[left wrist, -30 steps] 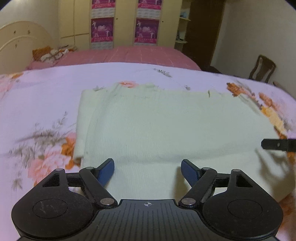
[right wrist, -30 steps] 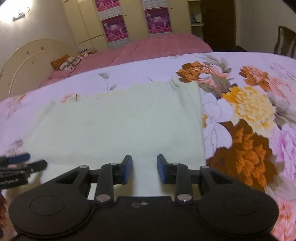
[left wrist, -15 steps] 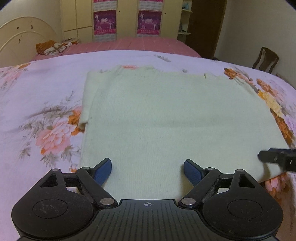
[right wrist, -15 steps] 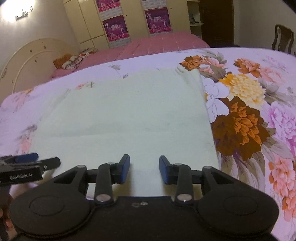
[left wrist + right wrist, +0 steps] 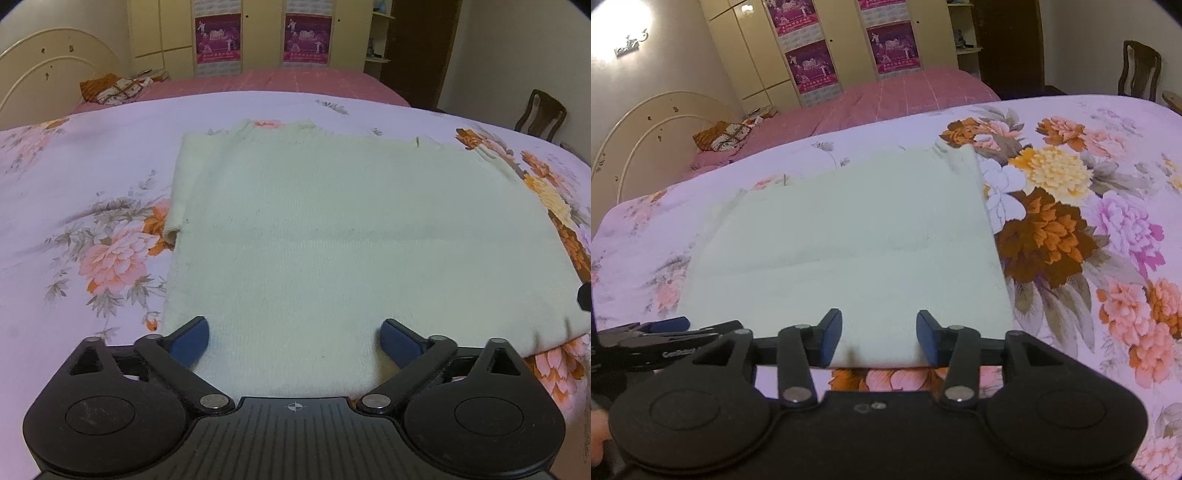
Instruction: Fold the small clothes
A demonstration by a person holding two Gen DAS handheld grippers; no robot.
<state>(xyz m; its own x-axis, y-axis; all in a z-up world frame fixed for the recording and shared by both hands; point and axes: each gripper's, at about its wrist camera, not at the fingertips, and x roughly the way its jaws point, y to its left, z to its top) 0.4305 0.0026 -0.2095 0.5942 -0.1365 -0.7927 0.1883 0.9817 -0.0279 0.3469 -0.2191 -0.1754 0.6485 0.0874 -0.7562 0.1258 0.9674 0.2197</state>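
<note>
A pale cream knitted garment (image 5: 351, 229) lies folded flat on the flowered bedspread (image 5: 92, 177); a folded sleeve shows along its left edge. My left gripper (image 5: 293, 341) hovers over its near left part, jaws opening wide, nothing pinched between the blue pads. In the right wrist view the same garment (image 5: 849, 251) fills the middle, and my right gripper (image 5: 879, 338) is above its near edge, jaws opening, pads apart from the cloth. The left gripper's fingers (image 5: 665, 326) show at the left edge of that view.
A second bed with a pink cover (image 5: 277, 79) and a cream headboard (image 5: 44, 74) stands behind. Wardrobes with posters (image 5: 258, 37) line the back wall. A wooden chair (image 5: 541, 114) stands at the right. A patterned pillow (image 5: 114, 86) lies on the pink bed.
Both grippers have drawn back toward the near edge of the garment, and their jaws have spread wider. The garment now lies flat, free of both.
</note>
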